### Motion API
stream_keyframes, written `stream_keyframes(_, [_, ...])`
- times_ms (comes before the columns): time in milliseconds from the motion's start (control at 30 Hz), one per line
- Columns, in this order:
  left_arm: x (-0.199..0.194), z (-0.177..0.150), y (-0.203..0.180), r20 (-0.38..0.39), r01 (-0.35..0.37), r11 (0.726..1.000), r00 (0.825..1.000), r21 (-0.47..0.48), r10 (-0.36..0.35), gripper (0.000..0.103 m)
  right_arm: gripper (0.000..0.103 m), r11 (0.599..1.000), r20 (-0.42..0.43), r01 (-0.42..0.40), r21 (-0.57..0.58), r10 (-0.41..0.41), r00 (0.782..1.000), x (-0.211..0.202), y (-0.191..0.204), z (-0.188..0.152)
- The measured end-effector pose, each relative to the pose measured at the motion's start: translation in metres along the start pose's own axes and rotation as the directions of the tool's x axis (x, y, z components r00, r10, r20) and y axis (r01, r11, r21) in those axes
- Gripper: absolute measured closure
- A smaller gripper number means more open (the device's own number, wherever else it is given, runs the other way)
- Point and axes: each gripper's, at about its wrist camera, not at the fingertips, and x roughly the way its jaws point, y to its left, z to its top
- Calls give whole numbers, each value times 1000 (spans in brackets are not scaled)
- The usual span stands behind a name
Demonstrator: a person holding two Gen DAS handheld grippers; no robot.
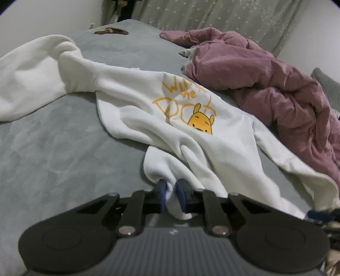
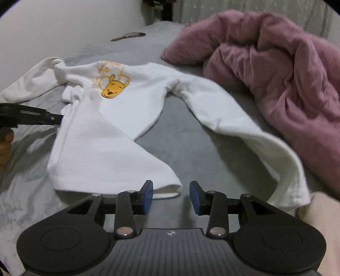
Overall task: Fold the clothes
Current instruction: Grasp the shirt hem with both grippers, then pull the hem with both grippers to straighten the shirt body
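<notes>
A white sweatshirt (image 1: 191, 131) with a yellow bear print (image 1: 200, 123) lies rumpled across the grey bed (image 1: 53, 148). My left gripper (image 1: 171, 186) is shut on a bunched fold of its fabric near the lower edge. In the right wrist view the sweatshirt (image 2: 95, 144) spreads out with one sleeve (image 2: 244, 131) trailing to the right. My right gripper (image 2: 172, 189) stands open just in front of a hem opening (image 2: 167, 189), nothing between its blue pads. The left gripper (image 2: 53, 118) reaches into the garment's side from the left, with a hand (image 2: 5, 144) behind it.
A crumpled pink quilt (image 1: 265, 80) is heaped on the right side of the bed, close to the sweatshirt; it fills the upper right of the right wrist view (image 2: 276, 74). A small brown object (image 1: 111, 31) lies at the far end. Curtains (image 1: 212, 14) hang behind.
</notes>
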Motion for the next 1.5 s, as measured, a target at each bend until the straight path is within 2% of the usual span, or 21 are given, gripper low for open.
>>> stream_keyframes(133, [-22,9,11,29,51,996,998,-79,-49,92,67,1000,-18,-2,30,2,1000,10,-3,2])
stream_keyframes(167, [-27,11,15,34,62,994,998,-95,-59,92,78,1000,-13,-1,29,2,1000,10,-3,3])
stream_keyframes(233, [-37,13,22,40,81,989,996,-122,-76,92,92,1000,-1,-1,29,1,1000,10,-2,5])
stream_keyframes(300, [-45,14,29,42,95,985,995,-144,-89,92,94,1000,13,0,30,0,1000,10,-2,7])
stream_keyframes(500, [-79,15,45,70,133,974,990,-183,-122,92,95,998,107,10,59,-16,994,-13,-5,11])
stream_keyframes(633, [-105,10,54,57,140,970,990,-198,-131,92,95,997,168,34,76,-46,985,-28,-9,12])
stream_keyframes(767, [-139,3,66,98,167,965,984,-204,-149,92,95,995,259,-17,102,-10,966,-55,-14,11])
stream_keyframes(867, [-146,-2,71,90,133,974,989,-183,-118,92,95,993,284,-63,103,32,958,-64,-15,9])
stream_keyframes(1000, [-132,-10,76,12,79,987,997,-143,-78,91,95,991,256,-92,92,66,965,-58,-14,8])
stream_keyframes(1133, [-116,-14,88,-46,48,985,997,-168,-57,90,94,989,226,-122,82,100,969,-52,-12,6])
stream_keyframes(1300, [-121,-14,96,-18,28,982,999,-186,-32,90,94,985,193,-154,82,135,972,-45,-12,4])
stream_keyframes(1367, [-124,-13,99,-8,35,982,999,-185,-37,86,93,982,186,-161,98,140,972,-43,-14,4])
stream_keyframes(1500, [-118,-18,95,-32,-6,989,999,-151,1,81,84,976,172,-174,129,151,974,-39,-18,4])
